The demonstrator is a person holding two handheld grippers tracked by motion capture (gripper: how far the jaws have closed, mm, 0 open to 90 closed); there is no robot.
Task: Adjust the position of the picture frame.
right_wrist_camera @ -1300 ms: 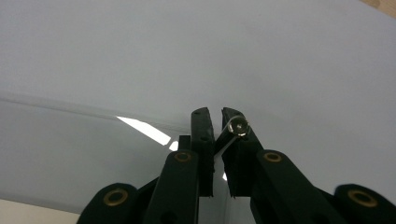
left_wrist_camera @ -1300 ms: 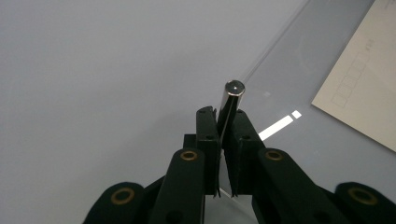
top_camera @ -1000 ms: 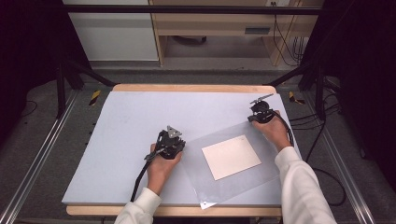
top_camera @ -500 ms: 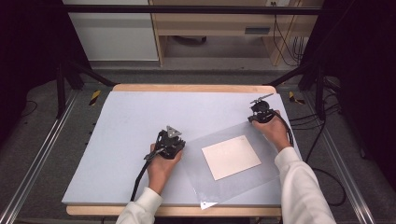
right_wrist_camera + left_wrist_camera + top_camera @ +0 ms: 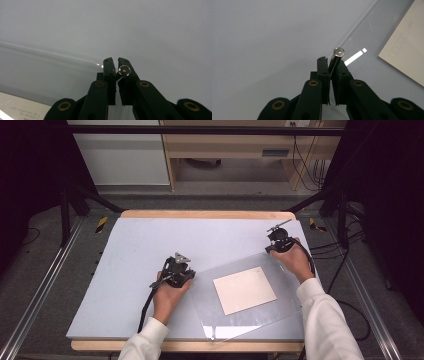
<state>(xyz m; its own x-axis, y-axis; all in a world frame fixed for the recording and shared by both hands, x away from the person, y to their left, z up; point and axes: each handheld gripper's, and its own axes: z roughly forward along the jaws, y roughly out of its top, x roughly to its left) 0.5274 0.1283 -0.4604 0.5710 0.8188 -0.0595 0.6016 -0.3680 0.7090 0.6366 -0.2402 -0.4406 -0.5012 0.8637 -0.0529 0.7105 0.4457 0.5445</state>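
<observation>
Two hand-held grippers (left, right) pinch the clear sleeve corners closed; uneven pulling could slide the paper out.

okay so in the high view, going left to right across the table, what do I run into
Left claw pinching the left edge of the clear plastic sleeve → cream paper sheet inside the sleeve → right claw pinching the sleeve's far right corner, all on the pale grey table mat.
</observation>
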